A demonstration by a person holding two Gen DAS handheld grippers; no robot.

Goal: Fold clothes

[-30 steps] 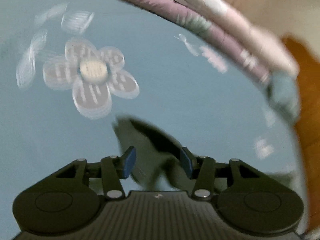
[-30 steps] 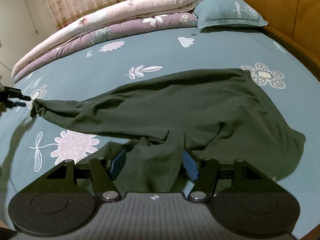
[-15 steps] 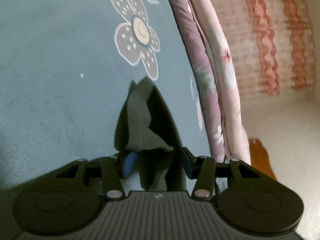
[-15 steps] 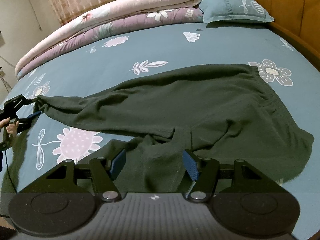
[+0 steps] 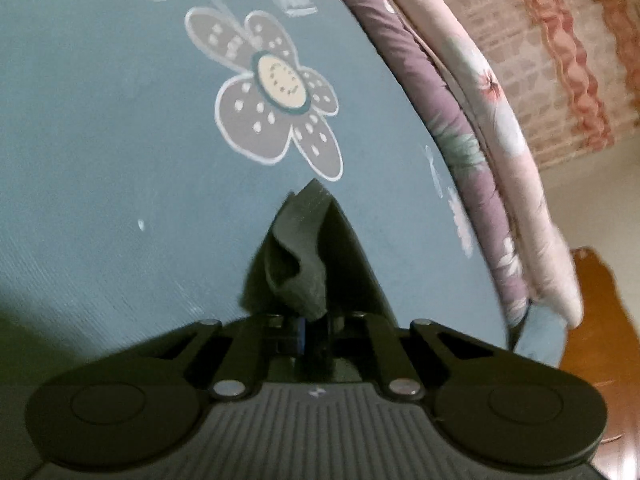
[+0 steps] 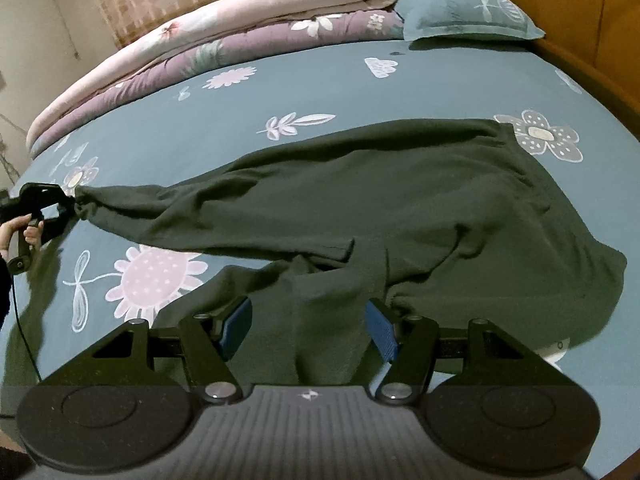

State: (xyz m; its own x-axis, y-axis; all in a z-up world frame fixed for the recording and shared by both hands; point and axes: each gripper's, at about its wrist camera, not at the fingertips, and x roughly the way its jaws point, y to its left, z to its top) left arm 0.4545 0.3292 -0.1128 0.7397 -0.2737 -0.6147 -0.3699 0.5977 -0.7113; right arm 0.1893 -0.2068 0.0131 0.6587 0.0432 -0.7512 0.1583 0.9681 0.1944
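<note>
Dark green trousers (image 6: 380, 200) lie spread on the blue flowered bedsheet (image 6: 320, 80), waistband at the right, one leg stretched to the left. My left gripper (image 5: 314, 330) is shut on the cuff of that leg (image 5: 300, 264), which bunches out ahead of the jaws; it also shows in the right wrist view (image 6: 60, 208) at the far left, held by a hand. My right gripper (image 6: 308, 328) is open, its blue pads either side of the other leg (image 6: 320, 320), which runs toward me between the fingers.
A folded purple and pink quilt (image 6: 224, 36) lies along the far side of the bed, with a blue pillow (image 6: 460, 8) at its right end. The wooden bed frame (image 6: 580, 32) borders the right. A curtain (image 5: 560, 60) hangs behind.
My left gripper has shut on the trouser cuff, which lay between open jaws before, and has swung round. The stretched leg is pulled a little further left. My right gripper stays open.
</note>
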